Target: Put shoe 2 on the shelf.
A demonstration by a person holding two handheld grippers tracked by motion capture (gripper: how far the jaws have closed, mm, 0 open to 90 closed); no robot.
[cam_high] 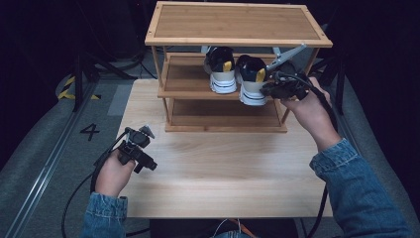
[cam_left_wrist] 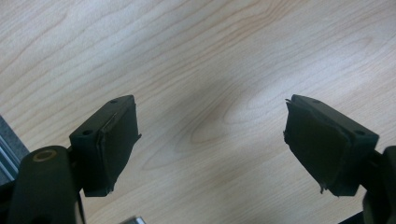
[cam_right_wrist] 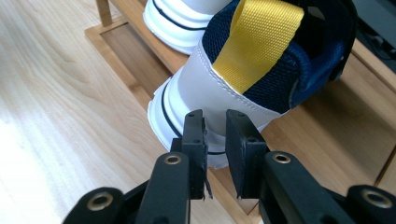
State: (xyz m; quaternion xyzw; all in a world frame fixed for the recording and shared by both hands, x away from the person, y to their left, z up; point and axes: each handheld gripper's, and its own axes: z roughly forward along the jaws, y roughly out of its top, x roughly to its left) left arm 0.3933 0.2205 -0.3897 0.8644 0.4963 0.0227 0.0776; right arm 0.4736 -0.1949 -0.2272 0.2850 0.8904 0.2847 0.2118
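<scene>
A pair of white and navy shoes with yellow heel tabs stands heel-out on the middle shelf of a wooden shoe rack (cam_high: 237, 42). The left shoe (cam_high: 221, 69) sits fully on the shelf. The right shoe (cam_high: 251, 79) has its heel hanging over the shelf's front edge. My right gripper (cam_high: 270, 89) is at that heel. In the right gripper view its jaws (cam_right_wrist: 215, 116) are nearly together, right against the white heel (cam_right_wrist: 219, 93), with nothing between them. My left gripper (cam_high: 143, 157) hovers low over the table at the left, jaws (cam_left_wrist: 210, 116) wide open over bare wood.
The rack stands at the far side of the light wooden table (cam_high: 223, 168) and has an open bottom shelf (cam_high: 225, 119). The other shoe's sole (cam_right_wrist: 173, 18) lies just beyond the right gripper. Grey floor and a metal rail (cam_high: 44, 163) run along the left.
</scene>
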